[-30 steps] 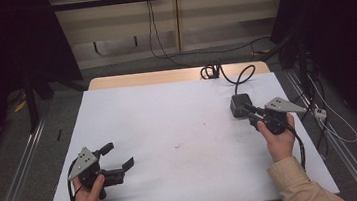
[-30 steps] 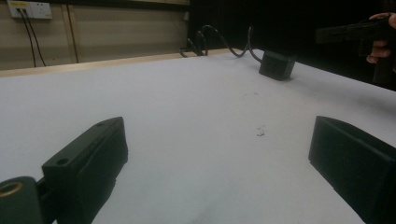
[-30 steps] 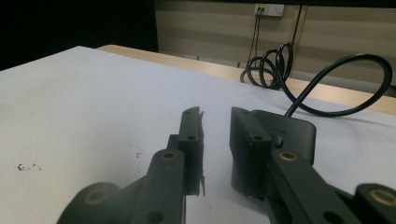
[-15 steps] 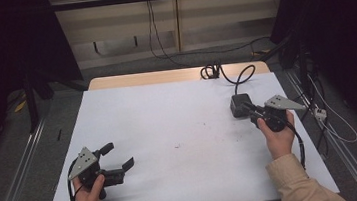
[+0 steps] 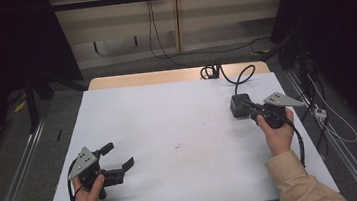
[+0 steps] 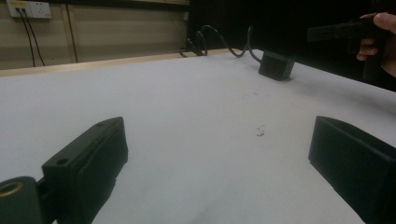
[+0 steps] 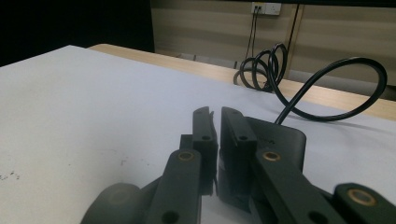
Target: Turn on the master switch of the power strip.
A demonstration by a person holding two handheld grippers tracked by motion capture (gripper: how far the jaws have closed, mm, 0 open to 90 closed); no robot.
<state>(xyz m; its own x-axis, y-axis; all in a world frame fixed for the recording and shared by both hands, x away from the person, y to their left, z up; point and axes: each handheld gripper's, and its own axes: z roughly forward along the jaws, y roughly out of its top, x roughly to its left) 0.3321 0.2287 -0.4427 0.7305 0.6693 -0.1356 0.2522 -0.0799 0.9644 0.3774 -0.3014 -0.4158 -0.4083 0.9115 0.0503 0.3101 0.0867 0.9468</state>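
Your right claw, its jaws nearly closed on nothing, sits just short of the black power adapter straight ahead, while your left claw gapes open well apart across the surface.

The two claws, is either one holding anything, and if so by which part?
Nothing is held. The left claw is wide open over the bare white table. The right claw is nearly closed on nothing, beside the black power adapter.
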